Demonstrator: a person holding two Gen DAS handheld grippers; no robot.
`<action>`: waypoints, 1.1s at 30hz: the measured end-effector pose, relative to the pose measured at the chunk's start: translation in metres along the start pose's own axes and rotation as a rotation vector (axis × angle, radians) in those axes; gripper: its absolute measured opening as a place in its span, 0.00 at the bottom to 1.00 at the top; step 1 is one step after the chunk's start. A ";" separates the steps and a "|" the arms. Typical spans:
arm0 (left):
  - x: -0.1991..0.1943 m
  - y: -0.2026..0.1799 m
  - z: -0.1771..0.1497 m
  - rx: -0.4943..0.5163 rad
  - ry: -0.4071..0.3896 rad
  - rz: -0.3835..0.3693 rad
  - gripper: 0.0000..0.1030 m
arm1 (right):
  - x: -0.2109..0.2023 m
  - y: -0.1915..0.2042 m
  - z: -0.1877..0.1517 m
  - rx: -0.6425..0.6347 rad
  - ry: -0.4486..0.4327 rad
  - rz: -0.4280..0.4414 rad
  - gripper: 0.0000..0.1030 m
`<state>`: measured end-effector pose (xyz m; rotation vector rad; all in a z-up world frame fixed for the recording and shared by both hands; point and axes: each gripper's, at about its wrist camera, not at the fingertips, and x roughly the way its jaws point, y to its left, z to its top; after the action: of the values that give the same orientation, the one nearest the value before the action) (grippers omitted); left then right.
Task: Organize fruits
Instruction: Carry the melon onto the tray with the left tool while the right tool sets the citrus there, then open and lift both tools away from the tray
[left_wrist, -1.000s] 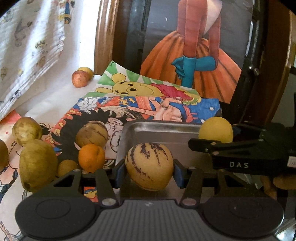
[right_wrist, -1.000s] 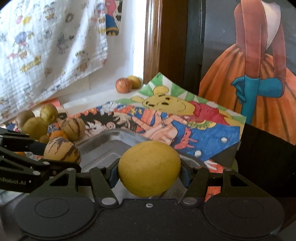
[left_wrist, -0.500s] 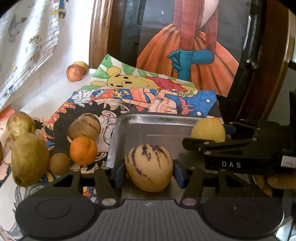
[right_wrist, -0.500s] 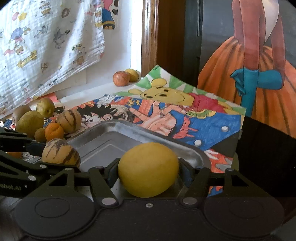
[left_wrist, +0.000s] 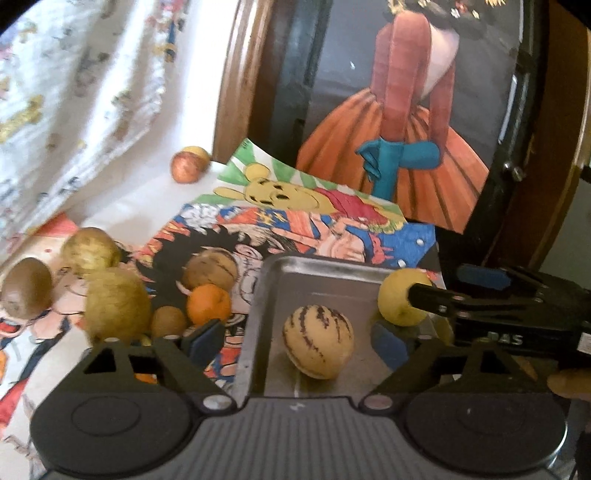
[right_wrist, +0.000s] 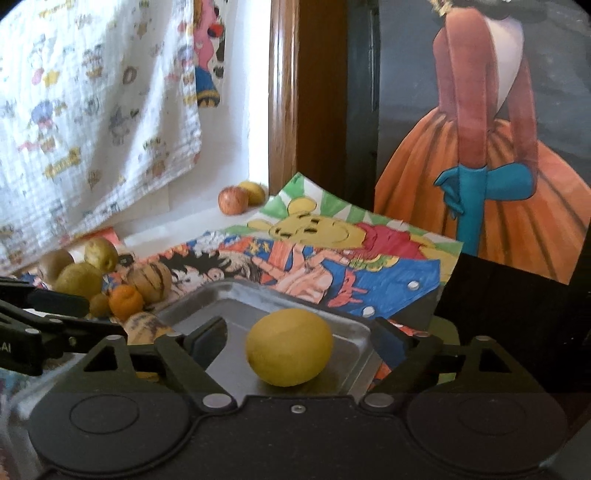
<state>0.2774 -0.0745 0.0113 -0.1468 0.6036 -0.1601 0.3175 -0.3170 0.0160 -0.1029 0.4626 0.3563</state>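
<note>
A striped yellow melon (left_wrist: 317, 341) lies in the metal tray (left_wrist: 325, 273), between the wide-apart fingers of my open left gripper (left_wrist: 299, 338), untouched by them. A plain yellow fruit (right_wrist: 289, 347) rests in the same tray (right_wrist: 236, 295), and my right gripper (right_wrist: 299, 338) stands open around it with gaps on both sides. The left wrist view shows that yellow fruit (left_wrist: 402, 301) at the tray's right side beside the right gripper's black fingers (left_wrist: 461, 299). The striped melon (right_wrist: 147, 325) peeks out behind the left gripper's arm in the right wrist view.
Left of the tray on the cartoon drawings lie an orange (left_wrist: 208, 302), a second striped melon (left_wrist: 210, 267), a kiwi (left_wrist: 168, 321) and several pears (left_wrist: 116, 304). An apple (left_wrist: 186, 166) sits at the back by the wooden frame. A printed cloth (right_wrist: 92, 110) hangs at the left.
Both grippers have opened and let go: the striped melon and the yellow fruit now rest in the tray. Both grippers have drawn back slightly.
</note>
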 end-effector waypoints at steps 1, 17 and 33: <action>-0.006 0.000 0.000 -0.007 -0.013 0.010 0.95 | -0.007 0.001 0.001 0.004 -0.011 -0.001 0.89; -0.092 0.006 -0.026 -0.026 -0.091 0.122 0.99 | -0.115 0.049 -0.003 0.020 -0.061 0.015 0.99; -0.154 0.029 -0.074 -0.019 -0.020 0.205 0.99 | -0.171 0.111 -0.046 0.063 0.076 0.043 0.99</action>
<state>0.1130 -0.0233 0.0308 -0.1034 0.5961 0.0455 0.1157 -0.2750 0.0510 -0.0454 0.5510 0.3805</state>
